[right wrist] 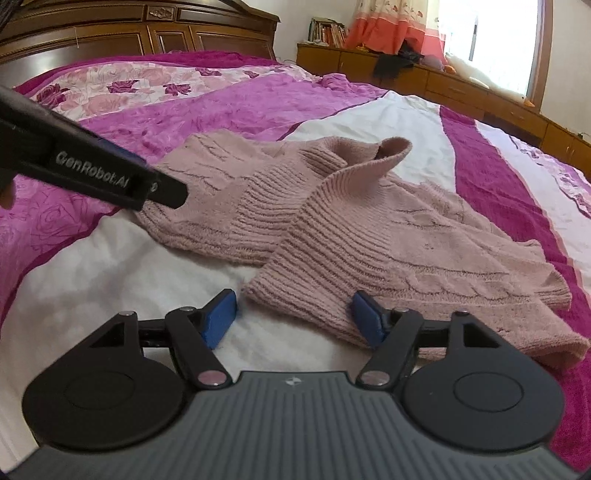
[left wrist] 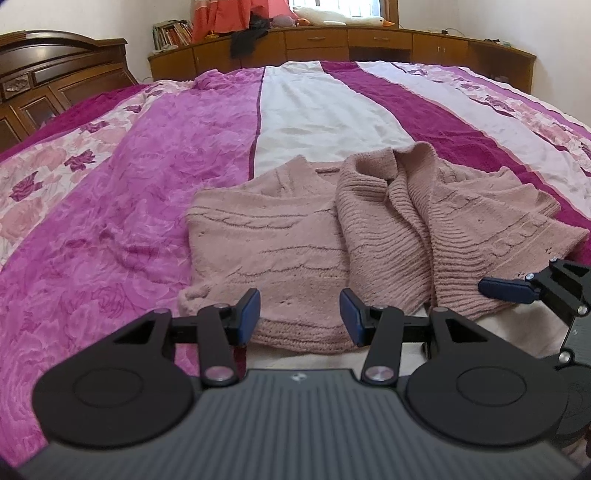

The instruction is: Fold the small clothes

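A small dusty-pink knitted sweater (left wrist: 295, 236) lies flat on the bed, its ribbed collar and a sleeve heaped in the middle. In the left wrist view my left gripper (left wrist: 300, 314) is open, its blue pads straddling the sweater's near hem. The right gripper (left wrist: 517, 290) shows at the right edge, by the sweater's ribbed corner. In the right wrist view the sweater (right wrist: 332, 221) spreads ahead, and my right gripper (right wrist: 295, 319) is open around the ribbed near corner. The left gripper (right wrist: 110, 173) reaches in from the left over the sweater's far edge.
The bed carries a quilt (left wrist: 129, 221) of magenta, white and floral stripes. A dark wooden headboard (left wrist: 55, 85) stands at the left. Low wooden cabinets (left wrist: 332, 44) run along the far wall, holding books, dark clothing and a plush goose (left wrist: 332, 16) by the window.
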A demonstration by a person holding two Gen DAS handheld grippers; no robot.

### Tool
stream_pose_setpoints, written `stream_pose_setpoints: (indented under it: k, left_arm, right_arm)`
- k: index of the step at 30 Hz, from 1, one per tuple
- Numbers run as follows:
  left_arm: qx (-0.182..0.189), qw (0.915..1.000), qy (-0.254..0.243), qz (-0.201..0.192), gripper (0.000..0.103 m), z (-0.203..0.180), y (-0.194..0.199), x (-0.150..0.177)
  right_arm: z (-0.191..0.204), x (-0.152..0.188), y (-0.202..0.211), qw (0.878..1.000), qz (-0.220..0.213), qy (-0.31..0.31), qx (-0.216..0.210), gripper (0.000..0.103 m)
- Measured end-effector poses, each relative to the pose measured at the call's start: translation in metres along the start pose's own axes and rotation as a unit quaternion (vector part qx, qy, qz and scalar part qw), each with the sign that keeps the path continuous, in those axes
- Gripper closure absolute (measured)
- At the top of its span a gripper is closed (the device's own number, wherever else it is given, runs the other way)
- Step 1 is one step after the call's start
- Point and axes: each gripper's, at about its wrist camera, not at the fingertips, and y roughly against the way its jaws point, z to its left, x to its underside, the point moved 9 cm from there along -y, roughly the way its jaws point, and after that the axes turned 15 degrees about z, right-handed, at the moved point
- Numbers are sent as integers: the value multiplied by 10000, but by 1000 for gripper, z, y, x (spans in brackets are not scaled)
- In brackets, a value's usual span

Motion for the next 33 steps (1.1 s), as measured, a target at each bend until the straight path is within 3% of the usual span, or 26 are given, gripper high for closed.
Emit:
stream_pose_setpoints:
  k: [1, 2, 3, 6, 8, 23, 29, 33]
  left_arm:
    - [1, 10000, -10, 1, 53, 0, 0, 1]
    - [-1, 10000, -21, 1, 53, 0, 0, 1]
    - [-9, 10000, -32, 1, 53, 0, 1, 1]
    - [-19, 9999, -95, -28, 53, -1, 2, 2]
    - [-22, 9999, -156, -49, 53, -4, 4, 2]
    - [261, 9927, -1175, -97, 51, -64, -6, 0]
    - [154, 9846, -1737, -159, 49, -97, -26, -2]
    - [-158, 9787, -2034, -234, 48, -109, -43, -2]
  right_arm:
    - [0, -1, 1, 10000, -19, 30, 11, 40]
    - [1, -2, 2, 10000, -44, 78, 10, 48]
    - [1, -3, 3, 9999, -66, 118, 52, 64]
    - [-3, -6, 5, 9997, -85, 123, 212, 87]
    - [-9, -9, 9, 9998, -114, -73, 110, 92]
    - [-107, -48, 66, 9850, -869, -1480, 189, 94]
    - [-136, -47, 72, 9810, -922, -1687, 278, 94]
    - [-142, -47, 70, 9816, -900, -1656, 308, 94]
